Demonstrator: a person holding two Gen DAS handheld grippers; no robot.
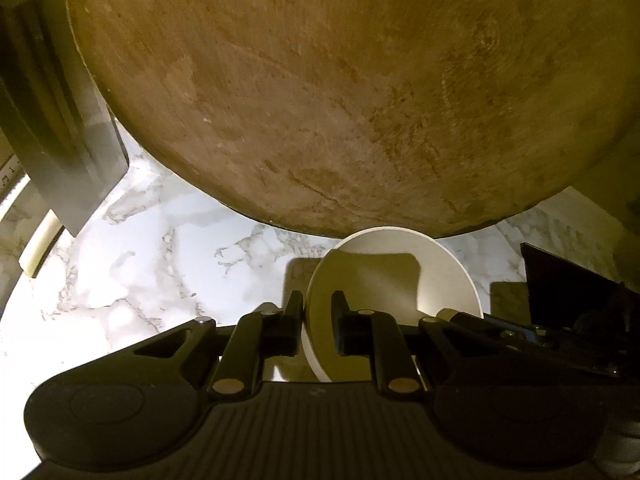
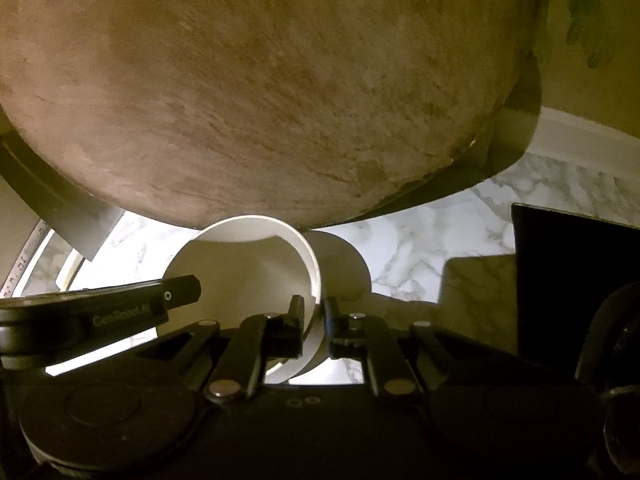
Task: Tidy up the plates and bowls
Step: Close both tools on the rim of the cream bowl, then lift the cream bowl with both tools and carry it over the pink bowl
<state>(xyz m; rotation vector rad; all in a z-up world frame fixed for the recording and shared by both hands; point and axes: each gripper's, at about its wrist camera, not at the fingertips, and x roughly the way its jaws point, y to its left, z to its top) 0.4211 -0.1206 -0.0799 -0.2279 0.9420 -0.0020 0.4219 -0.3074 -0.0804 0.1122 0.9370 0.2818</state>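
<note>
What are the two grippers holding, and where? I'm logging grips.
Both hold one white bowl by its rim: left gripper and right gripper each pinch the wall on opposite sides.

Round wooden tabletop overhead; marble-patterned floor below.

bowl on counter | round board behind bowl

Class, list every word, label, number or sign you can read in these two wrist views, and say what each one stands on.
"GenRobot.AI", as far as it reads: faint pale letters on the black left tool body, seen in the right wrist view; the last letters are blurred.
Small marks along a curved strip at the left edge of the same view: too small to read.
Left wrist view: dark marks on a pale surface at the left edge, unreadable.
</note>
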